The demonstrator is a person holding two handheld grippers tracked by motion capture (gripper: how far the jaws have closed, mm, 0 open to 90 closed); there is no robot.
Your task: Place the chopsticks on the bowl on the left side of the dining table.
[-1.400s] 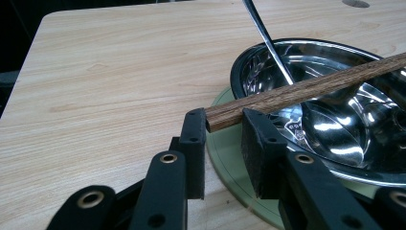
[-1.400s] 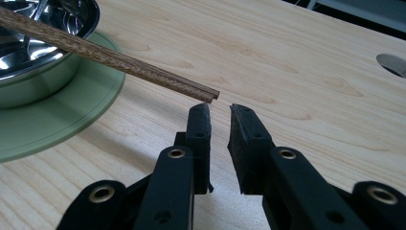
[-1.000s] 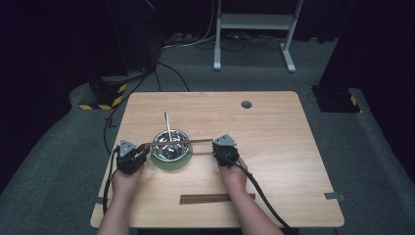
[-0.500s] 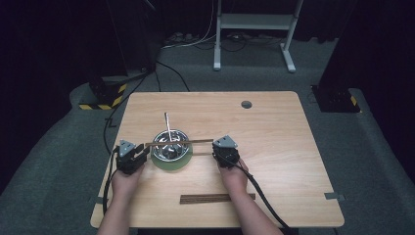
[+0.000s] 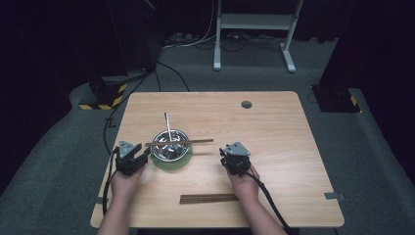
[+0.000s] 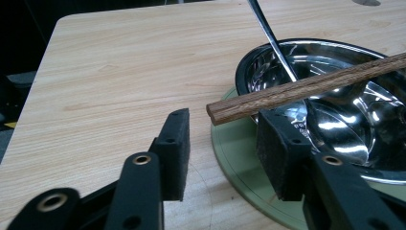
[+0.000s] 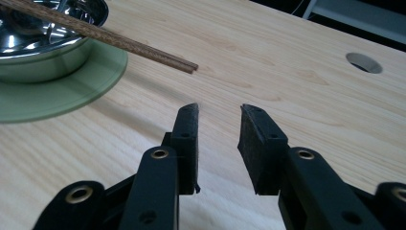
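Light wood bench [image 5: 274, 127] with rounded corners; a round cable hole [image 5: 246, 104] sits toward its 1 o'clock corner. Grey carpet floor [image 5: 372, 147] surrounds it. At 12 o'clock, a white metal frame stand [image 5: 254, 29] with cables [image 5: 195, 41] on the floor beside it. At 10 o'clock, a black base with yellow-black hazard striping [image 5: 100, 100]. Room beyond is dark, unlit.

Bowl [image 5: 170, 147] w/ chopsticks [image 5: 179, 142] blocks centre, right tabletop [image 5: 293, 142] free

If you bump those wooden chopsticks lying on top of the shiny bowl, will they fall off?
Probably. The chopsticks only rest across the rim of the metal bowl, both ends overhanging, so a nudge could slide or tip them off. They look stiff and light, unlikely to bend. The polished rim probably gives little grip.
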